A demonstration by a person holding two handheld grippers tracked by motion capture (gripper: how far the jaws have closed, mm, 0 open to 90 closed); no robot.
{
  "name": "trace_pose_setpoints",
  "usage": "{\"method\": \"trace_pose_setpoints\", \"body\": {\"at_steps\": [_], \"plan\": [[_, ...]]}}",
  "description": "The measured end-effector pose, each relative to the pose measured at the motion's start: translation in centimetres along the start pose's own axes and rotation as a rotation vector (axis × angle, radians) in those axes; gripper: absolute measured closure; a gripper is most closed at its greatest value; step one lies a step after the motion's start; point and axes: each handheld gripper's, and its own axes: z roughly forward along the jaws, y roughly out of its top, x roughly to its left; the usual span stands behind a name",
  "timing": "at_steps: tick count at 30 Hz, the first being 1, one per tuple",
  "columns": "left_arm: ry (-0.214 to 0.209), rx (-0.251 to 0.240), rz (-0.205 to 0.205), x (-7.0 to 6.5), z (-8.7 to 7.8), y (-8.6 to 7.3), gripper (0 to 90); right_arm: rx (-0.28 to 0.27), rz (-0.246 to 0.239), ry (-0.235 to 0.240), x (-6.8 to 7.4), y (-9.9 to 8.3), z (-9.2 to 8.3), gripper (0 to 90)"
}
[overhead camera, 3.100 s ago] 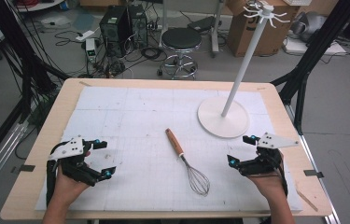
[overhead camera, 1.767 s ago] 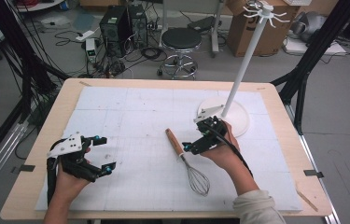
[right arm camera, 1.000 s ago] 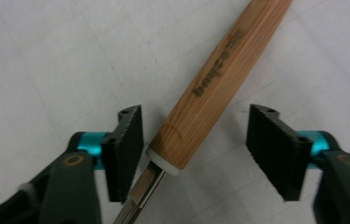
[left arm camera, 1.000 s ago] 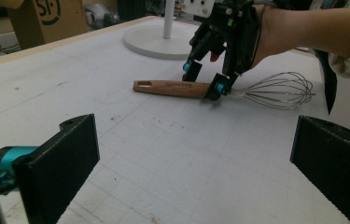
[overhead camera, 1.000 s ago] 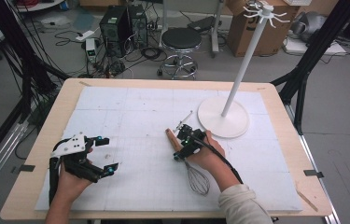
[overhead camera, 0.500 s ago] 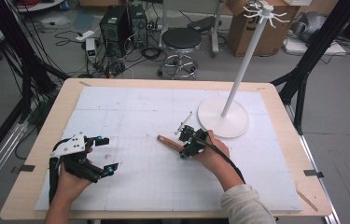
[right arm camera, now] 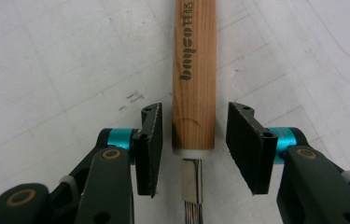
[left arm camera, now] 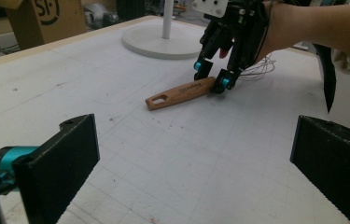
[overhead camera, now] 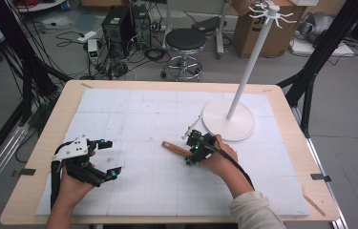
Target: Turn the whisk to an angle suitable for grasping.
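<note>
Jaws of the right gripper [right arm camera: 193,149] are seen straddling the wooden handle [right arm camera: 194,70] of the whisk [overhead camera: 179,149], one pad set on either side just above the metal collar, with a sliver of daylight showing on both sides, so the handle is bracketed but not yet pinched. That spot is judged a sensible one: gripped low on the wood, next to the wires, the whisk would be kept from swinging once lifted. The whisk itself is laid flat on the white mat [overhead camera: 133,109], near the middle of the table [overhead camera: 286,102], its handle pointed away from the round base of the white hook stand [overhead camera: 229,119]; the wire end is hidden under the right hand and can only be guessed at. The left gripper [overhead camera: 104,160] is held spread wide and empty, low over the mat and well apart from the whisk, apparently parked out of the way.
</note>
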Motion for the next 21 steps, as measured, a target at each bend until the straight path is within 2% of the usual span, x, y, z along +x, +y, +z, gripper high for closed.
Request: {"method": "trace_pose_setpoints", "body": {"at_steps": [3,5,8,9,10,11,18,19,21], "plan": [[0.0,0.002,0.0,0.0,0.03,-0.01,1.7,0.007,0.013,-0.003,0.11,0.08,0.1,55.1],[-0.002,0.004,0.002,-0.01,0.08,0.0,1.7,-0.003,0.007,-0.003,0.02,0.01,0.13,55.0],[0.0,0.007,0.004,-0.05,0.14,0.01,1.7,0.01,0.004,-0.01,0.21,0.1,0.11,56.1],[-0.001,0.008,0.006,-0.06,0.14,0.03,1.7,0.006,0.009,-0.012,0.12,0.1,0.1,59.9],[-0.001,0.006,0.006,-0.07,0.13,0.04,1.7,0.006,0.009,-0.012,0.12,0.1,0.1,59.9],[-0.002,0.006,0.006,-0.09,0.12,0.05,1.7,0.007,0.005,-0.015,0.01,0.08,0.01,68.6],[-0.002,0.008,0.007,-0.08,0.09,0.06,1.7,-0.001,0.013,-0.005,-0.18,0.01,-0.12,70.9],[0.0,0.008,0.008,-0.08,0.06,0.06,1.7,-0.006,0.007,-0.025,-0.16,-0.02,-0.22,70.9],[0.001,0.005,0.008,-0.06,0.02,0.07,1.7,-0.023,0.008,-0.035,-0.15,-0.09,-0.43,71.0]]}}
